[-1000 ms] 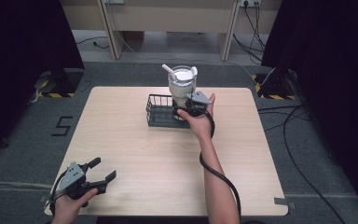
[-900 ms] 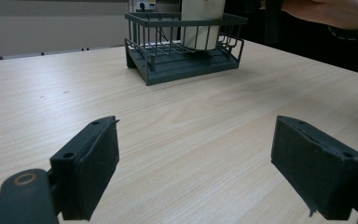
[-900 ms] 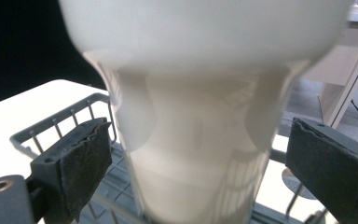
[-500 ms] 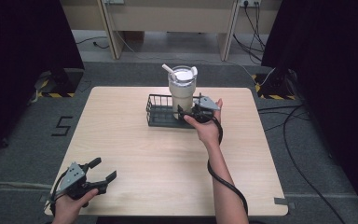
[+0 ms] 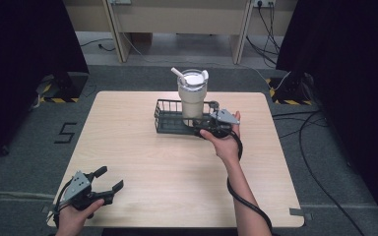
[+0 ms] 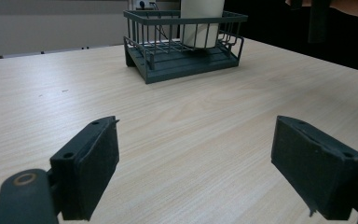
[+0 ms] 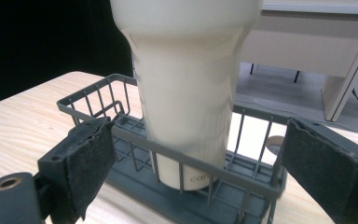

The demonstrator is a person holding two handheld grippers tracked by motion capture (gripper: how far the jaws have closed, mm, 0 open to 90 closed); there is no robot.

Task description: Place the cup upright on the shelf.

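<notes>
The right gripper point(image 5: 203, 129) has been drawn back from the tall cream plastic tumbler point(image 5: 192, 96), jaws released, so placement is judged finished. The tumbler is seen upright inside the dark grey wire basket point(image 5: 167, 121) on the surface. The left gripper point(image 5: 109, 178) rests apart, jaws released.

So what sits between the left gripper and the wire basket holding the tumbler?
Nothing: in the left gripper view, bare wooden table runs from the open left gripper to the basket.
</notes>
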